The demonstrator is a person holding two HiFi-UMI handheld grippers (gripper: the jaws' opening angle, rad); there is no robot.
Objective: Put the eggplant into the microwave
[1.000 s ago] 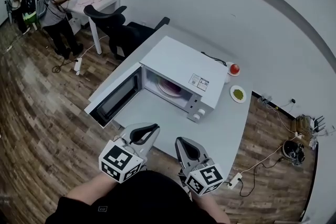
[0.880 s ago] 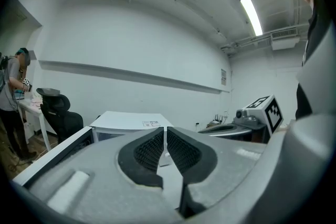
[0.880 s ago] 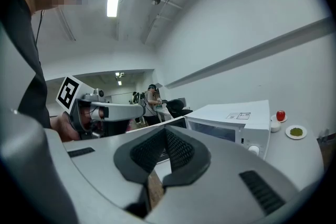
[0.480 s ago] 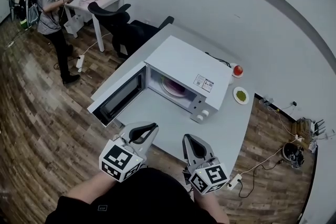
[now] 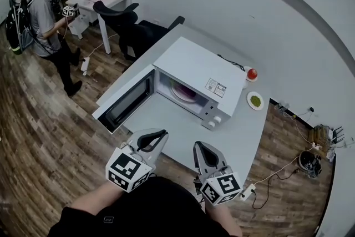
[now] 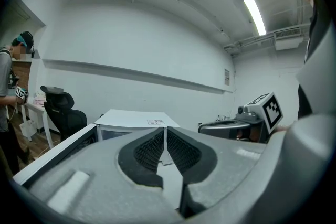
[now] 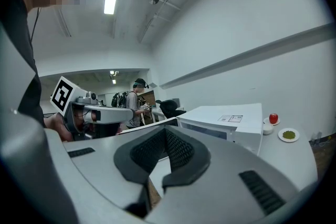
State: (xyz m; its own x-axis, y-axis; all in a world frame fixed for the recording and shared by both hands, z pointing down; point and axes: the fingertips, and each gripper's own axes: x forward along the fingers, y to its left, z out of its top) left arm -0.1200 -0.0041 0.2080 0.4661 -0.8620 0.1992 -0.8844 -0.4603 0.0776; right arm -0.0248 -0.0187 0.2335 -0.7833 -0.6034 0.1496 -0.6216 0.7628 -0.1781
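Observation:
The white microwave (image 5: 195,70) stands on the grey table (image 5: 166,122) with its door (image 5: 123,104) swung open to the left. Inside the cavity lies a pink-purple round shape (image 5: 183,91); I cannot tell whether it is a plate or the eggplant. No eggplant shows anywhere else. My left gripper (image 5: 154,140) and right gripper (image 5: 201,151) hover side by side over the table's near edge, both shut and empty. In the left gripper view the pads (image 6: 152,147) meet in front of the microwave (image 6: 137,120). The right gripper view shows the same, with the microwave (image 7: 226,118) beyond.
A red fruit (image 5: 252,74) on a small dish and a plate of something green (image 5: 255,101) sit right of the microwave. A person (image 5: 47,14) stands at the far left by a second table, with a black office chair (image 5: 125,25) nearby. Cables and a power strip (image 5: 248,190) lie on the floor.
The person at the far left has stepped nearer and turned their back to me. Both grippers have stayed nearly where they were, still shut.

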